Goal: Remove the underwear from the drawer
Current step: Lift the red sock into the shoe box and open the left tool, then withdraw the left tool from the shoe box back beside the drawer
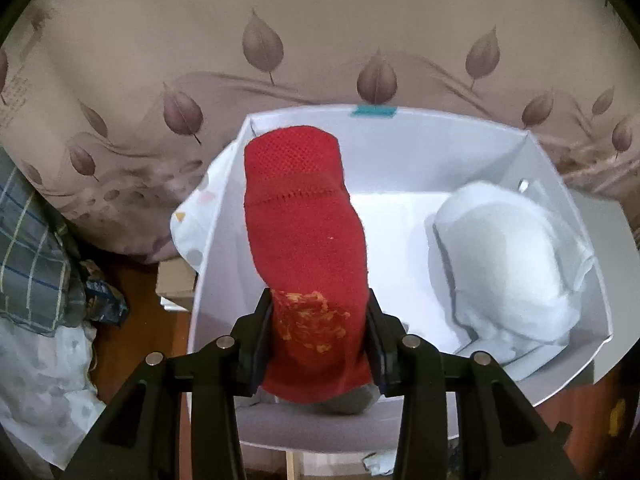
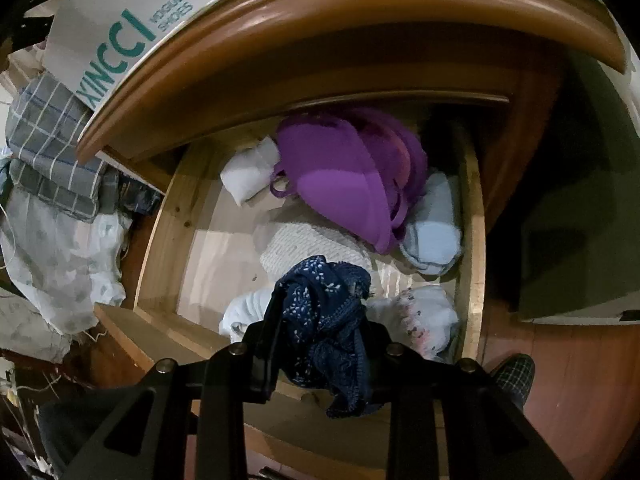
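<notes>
Leaf-print bedding backs white box (image 1: 400,152); left gripper (image 1: 318,344) pinches red garment (image 1: 304,240) above it. Right gripper (image 2: 320,344) clamps navy underwear (image 2: 324,320) over drawer (image 2: 474,240) front edge. Next, likely: carry clear.

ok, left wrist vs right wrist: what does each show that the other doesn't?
Left wrist only: the left gripper shut on a red garment, held above a white box with a white garment inside; a leaf-print fabric behind it.

Right wrist only: the right gripper shut on a navy patterned garment, above the open wooden drawer, which holds a purple bra and pale folded items.

Both: the grey checked cloth at left.
</notes>
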The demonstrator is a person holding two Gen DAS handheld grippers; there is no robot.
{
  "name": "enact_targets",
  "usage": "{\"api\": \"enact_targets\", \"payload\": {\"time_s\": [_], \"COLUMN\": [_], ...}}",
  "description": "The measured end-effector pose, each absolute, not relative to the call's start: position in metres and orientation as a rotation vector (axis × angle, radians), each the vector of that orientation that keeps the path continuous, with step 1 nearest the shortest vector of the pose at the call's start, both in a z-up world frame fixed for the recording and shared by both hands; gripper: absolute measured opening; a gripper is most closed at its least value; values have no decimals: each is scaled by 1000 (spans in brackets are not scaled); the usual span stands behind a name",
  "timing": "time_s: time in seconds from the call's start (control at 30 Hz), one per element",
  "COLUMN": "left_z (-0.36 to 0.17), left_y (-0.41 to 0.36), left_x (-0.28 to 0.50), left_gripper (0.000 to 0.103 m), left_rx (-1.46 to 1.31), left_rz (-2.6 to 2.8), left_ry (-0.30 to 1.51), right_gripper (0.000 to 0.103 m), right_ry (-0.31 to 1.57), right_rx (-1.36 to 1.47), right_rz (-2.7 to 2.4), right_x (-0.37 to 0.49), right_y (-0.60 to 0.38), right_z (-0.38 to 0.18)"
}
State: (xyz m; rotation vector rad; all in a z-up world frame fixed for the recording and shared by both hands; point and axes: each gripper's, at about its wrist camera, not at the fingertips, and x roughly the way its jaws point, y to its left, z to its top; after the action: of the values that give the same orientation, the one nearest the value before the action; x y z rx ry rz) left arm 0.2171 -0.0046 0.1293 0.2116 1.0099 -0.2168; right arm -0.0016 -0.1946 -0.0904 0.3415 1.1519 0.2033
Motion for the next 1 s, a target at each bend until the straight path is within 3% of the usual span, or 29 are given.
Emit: {"api": "enact_targets", "payload": {"time_s": [0.43,0.6,0.87,1.0], "left_z": [115,121,148,163], "left_y": [-9,-10,4,25], "left_x": [214,208,181,150], "left_gripper": [47,62,64,75], "left_rx": [273,284,217,171], "left_rz": [-183,-180,-190,-123], "left_ry": [1026,980,894,809], "right_gripper": [30,30,30,30], "right_ry": [1162,1162,1158,1149], "right_rx": [336,335,332,329], "right_rz": [206,203,204,206], "right_x": [-2,-2,-2,-2], "right_y": [-191,-192,-192,-191], "right_z": [-91,-91,-91,-90]}}
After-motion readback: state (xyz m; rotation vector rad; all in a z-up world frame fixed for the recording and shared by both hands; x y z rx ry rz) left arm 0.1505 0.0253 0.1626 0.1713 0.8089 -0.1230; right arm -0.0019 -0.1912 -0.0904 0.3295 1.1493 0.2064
